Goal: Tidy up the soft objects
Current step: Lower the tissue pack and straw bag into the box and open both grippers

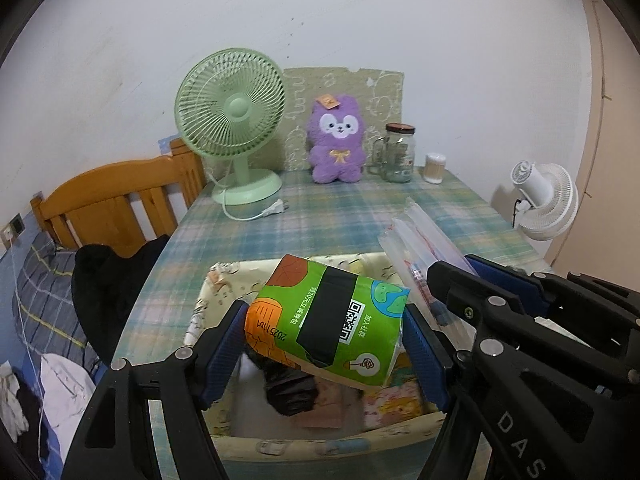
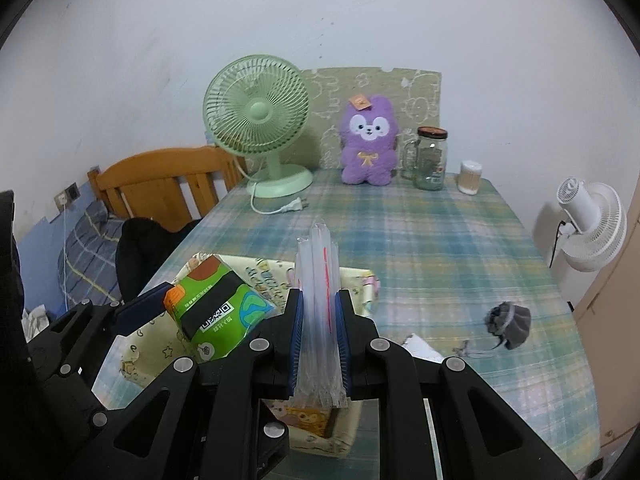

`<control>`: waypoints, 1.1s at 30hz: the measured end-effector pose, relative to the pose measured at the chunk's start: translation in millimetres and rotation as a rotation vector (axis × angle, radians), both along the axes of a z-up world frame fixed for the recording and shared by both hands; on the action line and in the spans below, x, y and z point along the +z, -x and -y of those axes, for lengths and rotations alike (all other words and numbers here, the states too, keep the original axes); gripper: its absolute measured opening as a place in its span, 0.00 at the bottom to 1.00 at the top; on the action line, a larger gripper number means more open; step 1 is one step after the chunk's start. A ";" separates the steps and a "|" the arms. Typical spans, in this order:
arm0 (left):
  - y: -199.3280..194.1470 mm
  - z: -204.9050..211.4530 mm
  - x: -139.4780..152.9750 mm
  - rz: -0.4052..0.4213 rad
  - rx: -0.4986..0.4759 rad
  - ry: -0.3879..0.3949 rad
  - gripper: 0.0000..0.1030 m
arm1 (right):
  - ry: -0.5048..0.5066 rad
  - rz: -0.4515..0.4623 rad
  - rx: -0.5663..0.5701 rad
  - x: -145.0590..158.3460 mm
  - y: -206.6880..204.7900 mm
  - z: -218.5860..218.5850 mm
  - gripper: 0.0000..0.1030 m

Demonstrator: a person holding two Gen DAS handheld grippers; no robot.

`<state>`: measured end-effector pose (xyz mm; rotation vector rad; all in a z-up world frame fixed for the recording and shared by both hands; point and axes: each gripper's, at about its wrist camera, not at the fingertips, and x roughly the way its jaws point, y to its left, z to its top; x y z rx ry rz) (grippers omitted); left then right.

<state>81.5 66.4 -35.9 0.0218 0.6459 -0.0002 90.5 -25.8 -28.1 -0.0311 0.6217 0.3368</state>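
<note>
White walls back a table in a plaid cloth, with a wooden bed to its left. At the table's far edge stand a green fan, a purple plush, a glass jar and a small swab tub. A fabric bin at the near edge holds patterned cloth items and something dark. Above the bin, the left gripper clamps a green tissue pack end to end between its blue pads. Just beside it, the right gripper pinches an upright clear plastic bag. A grey pouch lies on the cloth to the right.
</note>
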 end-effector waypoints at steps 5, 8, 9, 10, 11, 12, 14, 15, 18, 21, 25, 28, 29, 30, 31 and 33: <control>-1.7 -13.3 -7.2 -0.020 0.016 -0.005 0.75 | 0.009 -0.023 0.020 -7.7 -3.9 -14.7 0.18; -0.9 -20.1 -11.2 -0.023 0.019 -0.017 0.76 | 0.016 -0.035 0.032 -12.1 -5.1 -22.2 0.18; -0.5 -21.8 -12.7 -0.024 0.017 -0.030 0.77 | 0.022 -0.037 0.035 -13.2 -5.3 -24.7 0.18; -0.3 -22.6 -13.8 -0.025 0.016 -0.038 0.78 | 0.027 -0.040 0.037 -14.4 -6.0 -26.8 0.18; 0.1 -24.2 -15.3 -0.028 0.013 -0.044 0.78 | 0.031 -0.045 0.040 -15.9 -6.5 -29.4 0.18; 0.0 -25.9 -16.7 -0.032 0.012 -0.047 0.79 | 0.033 -0.048 0.042 -16.8 -6.4 -31.0 0.18; 0.2 -29.3 -18.7 -0.036 0.010 -0.041 0.84 | 0.038 -0.055 0.048 -18.9 -7.5 -34.4 0.18; 0.8 -31.1 -19.0 -0.034 0.006 -0.032 0.90 | 0.038 -0.057 0.050 -19.7 -8.2 -36.1 0.18; 2.0 -35.1 -18.1 -0.029 -0.010 -0.002 0.98 | 0.031 -0.060 0.057 -21.4 -9.5 -39.7 0.18; 2.6 -36.2 -17.8 -0.025 -0.002 -0.015 0.98 | 0.033 -0.060 0.053 -22.4 -11.9 -41.4 0.18; 0.5 -39.3 -19.9 -0.040 0.011 -0.013 0.98 | 0.031 -0.071 0.063 -24.8 -13.9 -45.0 0.20; 0.2 -41.0 -22.2 -0.054 0.016 -0.011 0.98 | 0.038 -0.081 0.076 -26.6 -15.7 -47.4 0.28; -0.5 -41.4 -23.0 -0.060 0.015 -0.009 0.98 | 0.040 -0.085 0.079 -27.3 -16.2 -48.1 0.31; -1.0 -41.6 -24.1 -0.066 0.016 -0.007 0.98 | 0.039 -0.091 0.081 -28.0 -16.7 -48.9 0.37; -0.9 -41.6 -24.7 -0.068 0.016 -0.007 0.98 | 0.034 -0.096 0.084 -28.7 -17.1 -48.8 0.46; -0.5 -41.7 -25.3 -0.069 0.015 -0.005 0.99 | 0.022 -0.102 0.083 -29.7 -16.8 -47.9 0.63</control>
